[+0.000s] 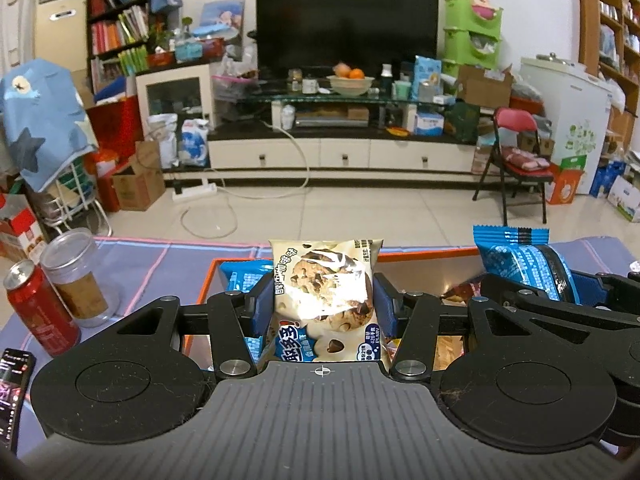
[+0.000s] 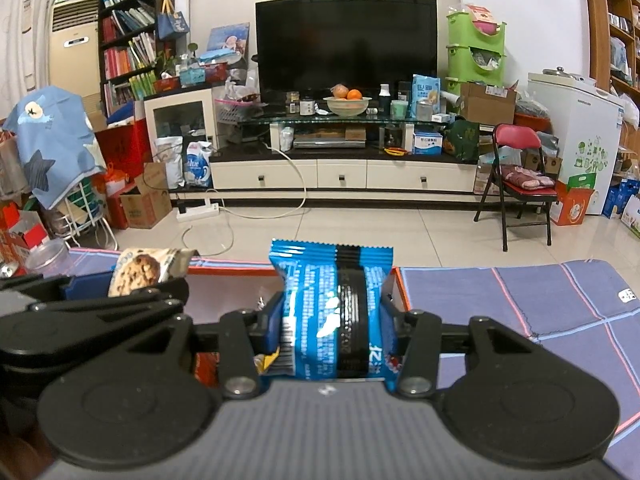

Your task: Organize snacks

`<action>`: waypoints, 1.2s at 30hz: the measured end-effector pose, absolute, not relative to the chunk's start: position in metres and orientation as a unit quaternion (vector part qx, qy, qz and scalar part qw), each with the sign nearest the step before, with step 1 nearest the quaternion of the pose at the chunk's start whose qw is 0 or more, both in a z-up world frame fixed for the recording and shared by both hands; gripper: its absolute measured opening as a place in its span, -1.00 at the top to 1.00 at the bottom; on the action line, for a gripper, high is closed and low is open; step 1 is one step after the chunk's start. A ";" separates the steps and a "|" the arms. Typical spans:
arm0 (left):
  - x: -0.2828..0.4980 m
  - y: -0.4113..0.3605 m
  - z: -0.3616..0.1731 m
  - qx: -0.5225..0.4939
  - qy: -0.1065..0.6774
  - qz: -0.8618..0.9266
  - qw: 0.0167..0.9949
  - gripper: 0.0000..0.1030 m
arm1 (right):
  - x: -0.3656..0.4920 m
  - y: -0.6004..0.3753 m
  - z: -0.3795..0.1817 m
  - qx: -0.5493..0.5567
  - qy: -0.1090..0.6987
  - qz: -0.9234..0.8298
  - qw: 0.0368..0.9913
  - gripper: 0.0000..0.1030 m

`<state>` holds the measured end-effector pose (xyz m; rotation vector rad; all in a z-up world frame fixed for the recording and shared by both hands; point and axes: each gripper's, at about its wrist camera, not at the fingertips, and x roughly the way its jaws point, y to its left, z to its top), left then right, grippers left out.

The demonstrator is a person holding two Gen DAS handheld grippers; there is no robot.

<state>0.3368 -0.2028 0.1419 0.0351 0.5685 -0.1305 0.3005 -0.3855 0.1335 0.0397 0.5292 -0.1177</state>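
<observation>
My left gripper (image 1: 323,304) is shut on a cream chocolate-chip cookie packet (image 1: 324,292), held upright above an orange-rimmed box (image 1: 202,284). My right gripper (image 2: 331,320) is shut on a blue sandwich-cookie packet (image 2: 320,304), held upright over the same box (image 2: 402,292). Each gripper shows in the other's view: the blue packet (image 1: 520,260) at right in the left wrist view, the cookie packet (image 2: 140,270) at left in the right wrist view. More blue and brown snack packets (image 1: 240,276) lie inside the box.
A red drink can (image 1: 40,308) and a clear jar (image 1: 76,276) stand on the purple checked tablecloth (image 1: 152,264) left of the box. A phone (image 1: 12,384) lies at the near left. The cloth (image 2: 540,300) stretches to the right. Beyond are tiled floor and a TV cabinet.
</observation>
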 end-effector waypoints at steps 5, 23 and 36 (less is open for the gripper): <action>0.336 -0.203 0.142 0.016 0.277 -0.064 0.959 0.61 | 0.300 -0.386 0.134 0.022 0.264 -0.056 0.963 0.01; 0.280 -0.133 0.222 -0.056 0.240 -0.092 0.965 -0.69 | 0.215 -0.397 0.203 0.069 0.195 -0.052 0.977 -0.99; 0.180 -0.114 0.173 -0.019 0.339 -0.065 0.938 -0.68 | 0.166 -0.331 0.156 0.039 0.395 -0.086 0.914 -0.99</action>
